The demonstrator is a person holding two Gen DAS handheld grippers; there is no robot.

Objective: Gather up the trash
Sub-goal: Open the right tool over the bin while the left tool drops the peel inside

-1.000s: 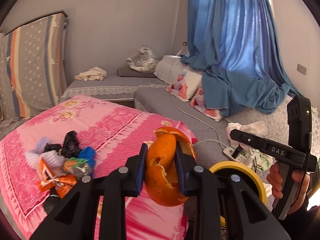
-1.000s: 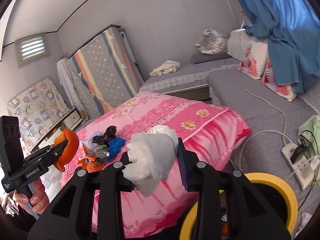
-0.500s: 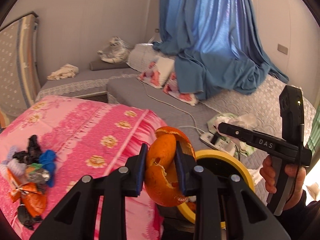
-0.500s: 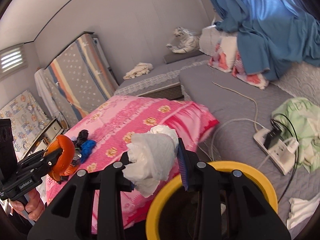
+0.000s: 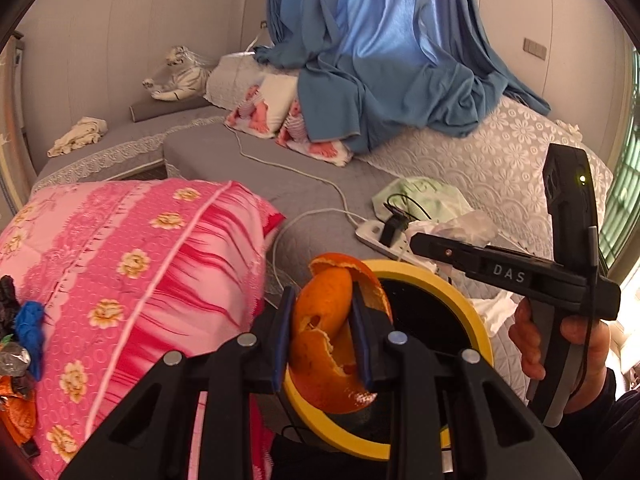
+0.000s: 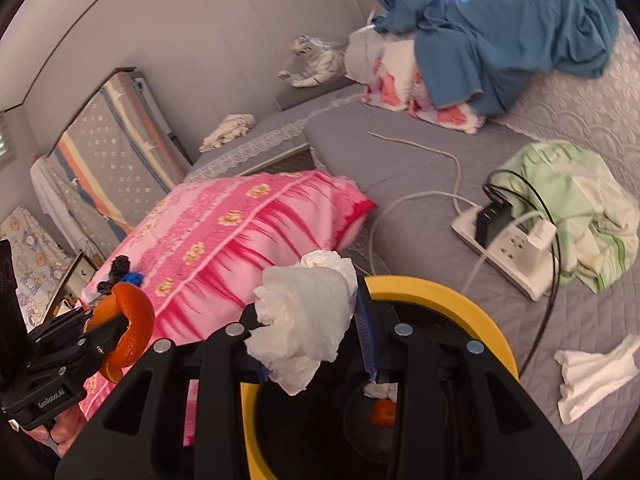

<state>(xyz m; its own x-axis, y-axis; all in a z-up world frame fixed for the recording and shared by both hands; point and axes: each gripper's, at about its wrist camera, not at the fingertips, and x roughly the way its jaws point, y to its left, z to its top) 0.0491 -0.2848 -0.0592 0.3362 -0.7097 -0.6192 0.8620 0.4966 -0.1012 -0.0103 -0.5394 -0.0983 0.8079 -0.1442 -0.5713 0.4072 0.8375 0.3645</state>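
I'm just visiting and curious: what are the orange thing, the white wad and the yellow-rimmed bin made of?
The curled orange peel, shut in the left gripper, looks like citrus rind: dimpled skin, torn pale edges. The crumpled white tissue in the right gripper seems soft paper, matte and creased. The round yellow-rimmed bin looks like smooth moulded plastic, though that is a guess.

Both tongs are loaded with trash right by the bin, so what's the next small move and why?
Probably open the right tongs and drop the crumpled white tissue: it hangs over the dark mouth of the yellow-rimmed round bin, where an orange scrap already lies. The left tongs grip the curled orange peel nearer the rim, so they can follow.
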